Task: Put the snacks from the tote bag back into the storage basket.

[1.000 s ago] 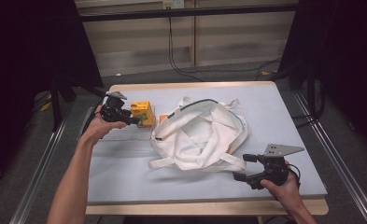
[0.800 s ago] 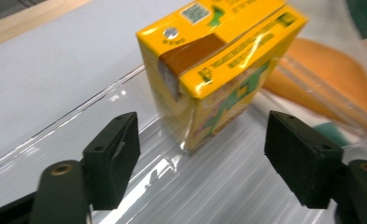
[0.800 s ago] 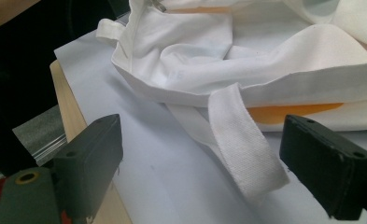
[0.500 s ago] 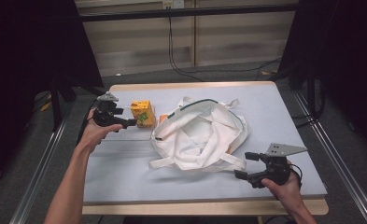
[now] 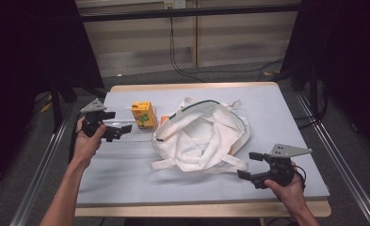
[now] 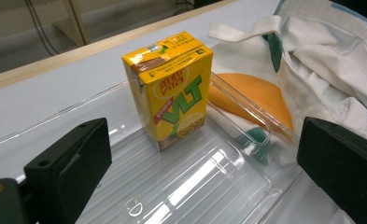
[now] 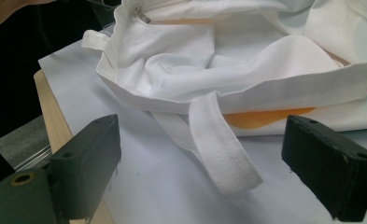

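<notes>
A yellow drink carton (image 5: 143,115) (image 6: 174,88) stands upright on a clear plastic tray (image 5: 128,139) (image 6: 186,182) at the table's left. My left gripper (image 5: 120,126) (image 6: 204,140) is a short way left of the carton and points at it. Its jaws have just been opening and now stand wide with nothing between them. A crumpled white tote bag (image 5: 201,134) (image 7: 228,46) lies in the middle, an orange patch (image 6: 258,95) (image 7: 260,117) showing beneath it. My right gripper (image 5: 247,165) (image 7: 202,135) is open near the front right, facing a loose bag strap (image 7: 218,140).
The grey table mat (image 5: 277,113) has bare room at the back right and along the front left. The wooden table edge (image 5: 197,209) runs just under my right hand. Metal rails (image 5: 41,169) flank the table on both sides.
My left gripper has opened and drawn back to the left, leaving the carton standing on the tray. The right gripper has stayed put.
</notes>
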Available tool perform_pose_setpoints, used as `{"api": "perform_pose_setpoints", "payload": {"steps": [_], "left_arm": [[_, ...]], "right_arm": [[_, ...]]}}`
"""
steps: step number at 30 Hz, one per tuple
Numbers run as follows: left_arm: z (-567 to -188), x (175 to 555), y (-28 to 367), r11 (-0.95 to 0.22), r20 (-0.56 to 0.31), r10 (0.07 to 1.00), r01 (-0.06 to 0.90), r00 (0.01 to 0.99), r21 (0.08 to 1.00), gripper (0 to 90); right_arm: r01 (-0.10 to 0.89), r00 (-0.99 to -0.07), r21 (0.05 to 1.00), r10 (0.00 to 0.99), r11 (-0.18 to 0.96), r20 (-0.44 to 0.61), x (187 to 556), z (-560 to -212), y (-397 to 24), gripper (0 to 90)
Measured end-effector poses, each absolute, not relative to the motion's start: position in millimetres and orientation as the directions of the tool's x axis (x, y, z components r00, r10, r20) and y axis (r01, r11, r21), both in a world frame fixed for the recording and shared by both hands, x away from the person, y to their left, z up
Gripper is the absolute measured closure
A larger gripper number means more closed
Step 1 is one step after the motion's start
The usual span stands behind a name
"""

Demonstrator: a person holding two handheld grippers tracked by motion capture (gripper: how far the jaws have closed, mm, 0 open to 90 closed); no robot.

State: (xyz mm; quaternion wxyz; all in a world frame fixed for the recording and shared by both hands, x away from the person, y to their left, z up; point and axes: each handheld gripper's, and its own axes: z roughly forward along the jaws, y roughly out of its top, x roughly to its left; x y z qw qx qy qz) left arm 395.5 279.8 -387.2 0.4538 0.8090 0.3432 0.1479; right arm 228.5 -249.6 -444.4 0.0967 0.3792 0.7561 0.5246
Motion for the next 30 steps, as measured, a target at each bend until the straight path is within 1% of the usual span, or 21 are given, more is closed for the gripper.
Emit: {"api": "perform_pose_setpoints", "payload": {"steps": [3, 6, 7, 9, 12, 16, 19, 26, 28, 30], "left_arm": [[-388.6, 386.9, 285.5, -0.335, -0.072, 0.703, 0.419, 0.707, 0.844, 3.2], [-390.1, 375.2, 287.7, -0.347, -0.032, 0.711, 0.39, 0.702, 0.853, 5.2], [-390.2, 371.3, 288.4, -0.346, -0.035, 0.705, 0.386, 0.709, 0.855, 5.5], [-390.4, 362.9, 289.7, -0.341, -0.033, 0.697, 0.372, 0.716, 0.863, 5.5], [-389.4, 352.9, 290.8, -0.342, -0.009, 0.71, 0.356, 0.704, 0.87, 5.5], [-388.2, 336.7, 292.2, -0.326, 0.0, 0.727, 0.345, 0.687, 0.88, 5.5], [-389.3, 324.7, 294.8, -0.297, -0.024, 0.732, 0.35, 0.681, 0.888, 5.4], [-402.1, 293.3, 297.9, -0.287, -0.021, 0.752, 0.356, 0.659, 0.889, 5.0], [-407.0, 284.5, 298.4, -0.257, -0.047, 0.759, 0.365, 0.649, 0.895, 4.9], [-411.5, 276.6, 298.1, -0.258, -0.049, 0.761, 0.371, 0.647, 0.892, 4.7]], "right_arm": [[0.47, -0.692, 0.868, 0.678, 0.16, 0.25, 227.9, -443.9, -250.9, 11.5], [0.468, -0.688, 0.87, 0.681, 0.156, 0.249, 227.6, -443.6, -252.3, 11.5], [0.469, -0.686, 0.87, 0.684, 0.154, 0.249, 227.7, -443.7, -252.4, 11.5], [0.471, -0.682, 0.869, 0.688, 0.153, 0.249, 227.2, -443.6, -252.7, 11.5], [0.47, -0.68, 0.869, 0.692, 0.155, 0.244, 226.8, -443.4, -252.7, 11.3], [0.462, -0.681, 0.873, 0.693, 0.158, 0.235, 225.9, -442.7, -253.0, 11.3], [0.46, -0.675, 0.874, 0.701, 0.158, 0.229, 225.6, -442.4, -254.2, 11.2], [0.459, -0.668, 0.875, 0.71, 0.154, 0.225, 225.2, -442.4, -256.3, 11.2], [0.46, -0.664, 0.874, 0.714, 0.157, 0.221, 225.4, -442.9, -256.4, 11.2], [0.46, -0.664, 0.874, 0.714, 0.156, 0.222, 225.2, -442.9, -256.3, 11.2]]}}
